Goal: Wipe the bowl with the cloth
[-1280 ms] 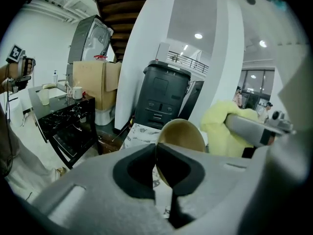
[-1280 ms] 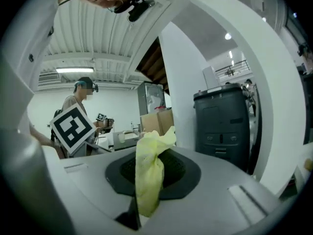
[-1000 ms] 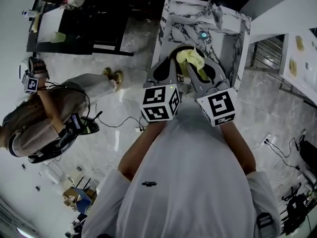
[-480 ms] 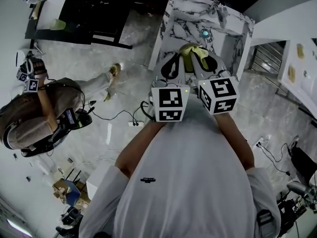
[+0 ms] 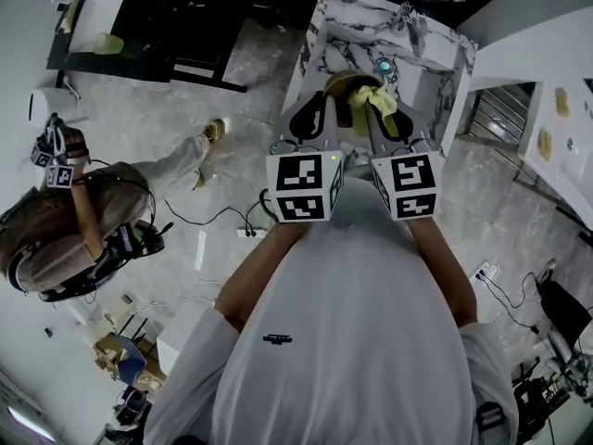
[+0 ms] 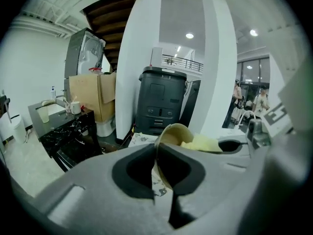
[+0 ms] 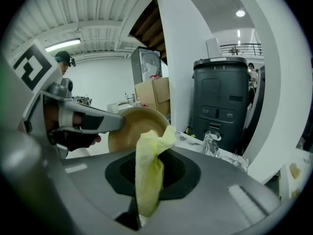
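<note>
A tan bowl [image 5: 345,85] is held up on edge over the marble table [image 5: 338,31]. My left gripper [image 5: 324,111] is shut on the bowl's rim; in the left gripper view the rim [image 6: 166,133] runs between the jaws. My right gripper [image 5: 382,109] is shut on a yellow cloth [image 5: 372,100], which rests against the bowl's inside. In the right gripper view the cloth [image 7: 149,173] hangs from the jaws in front of the bowl [image 7: 134,126], with the left gripper [image 7: 80,122] at the bowl's left edge. The cloth [image 6: 203,143] also fills the bowl's mouth in the left gripper view.
On the marble table stand a clear glass [image 7: 211,143] and a small teal round item [image 5: 382,65]. A dark bin [image 7: 220,97] stands behind it. A black table [image 5: 148,35] lies far left. Another person [image 5: 83,221] stands at the left, with cables [image 5: 222,221] on the floor.
Both grippers, with the bowl and cloth, have shifted a little farther out over the marble table. The cloth has moved across the bowl's inside.
</note>
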Tool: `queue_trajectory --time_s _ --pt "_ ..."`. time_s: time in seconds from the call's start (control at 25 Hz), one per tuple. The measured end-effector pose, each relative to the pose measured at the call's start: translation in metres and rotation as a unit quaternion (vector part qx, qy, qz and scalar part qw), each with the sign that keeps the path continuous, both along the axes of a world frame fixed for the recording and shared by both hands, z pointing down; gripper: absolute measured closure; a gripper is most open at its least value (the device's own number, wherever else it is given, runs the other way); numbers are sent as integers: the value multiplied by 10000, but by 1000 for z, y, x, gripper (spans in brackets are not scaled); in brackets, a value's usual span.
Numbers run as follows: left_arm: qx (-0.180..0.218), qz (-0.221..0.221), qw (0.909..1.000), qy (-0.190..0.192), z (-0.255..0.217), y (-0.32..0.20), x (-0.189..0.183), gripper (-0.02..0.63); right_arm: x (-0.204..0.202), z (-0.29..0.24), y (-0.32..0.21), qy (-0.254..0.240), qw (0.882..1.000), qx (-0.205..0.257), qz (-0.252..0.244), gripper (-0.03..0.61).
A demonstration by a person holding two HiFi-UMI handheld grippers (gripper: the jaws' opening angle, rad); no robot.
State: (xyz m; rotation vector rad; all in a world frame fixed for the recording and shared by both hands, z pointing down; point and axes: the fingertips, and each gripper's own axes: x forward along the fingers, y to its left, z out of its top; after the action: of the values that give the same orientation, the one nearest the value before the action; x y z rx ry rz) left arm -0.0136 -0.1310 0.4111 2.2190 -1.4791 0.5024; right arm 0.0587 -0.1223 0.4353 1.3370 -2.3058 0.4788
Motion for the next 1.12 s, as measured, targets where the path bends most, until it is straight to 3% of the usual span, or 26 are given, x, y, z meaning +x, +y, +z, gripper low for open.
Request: queue_trajectory --time_s 0.16,0.36,0.64,0.88,1.12 --pt "112 -151 9998 110 -9 -12 -5 583 -19 -5 1 320 9984 254 -385 534" --pt "38 -101 9995 302 -6 -9 2 586 -39 -8 0 297 9966 359 -681 534" --pt "-42 -126 9990 427 0 8 -14 591 -66 -18 7 -656 9843 80 -1639 535" --pt "20 -73 9994 323 -4 11 -10 588 -58 -26 -11 -717 9889 51 -1301 535" --pt "7 -135 9991 392 -1 17 -15 586 -43 -20 -19 -287 9944 10 -1012 535"
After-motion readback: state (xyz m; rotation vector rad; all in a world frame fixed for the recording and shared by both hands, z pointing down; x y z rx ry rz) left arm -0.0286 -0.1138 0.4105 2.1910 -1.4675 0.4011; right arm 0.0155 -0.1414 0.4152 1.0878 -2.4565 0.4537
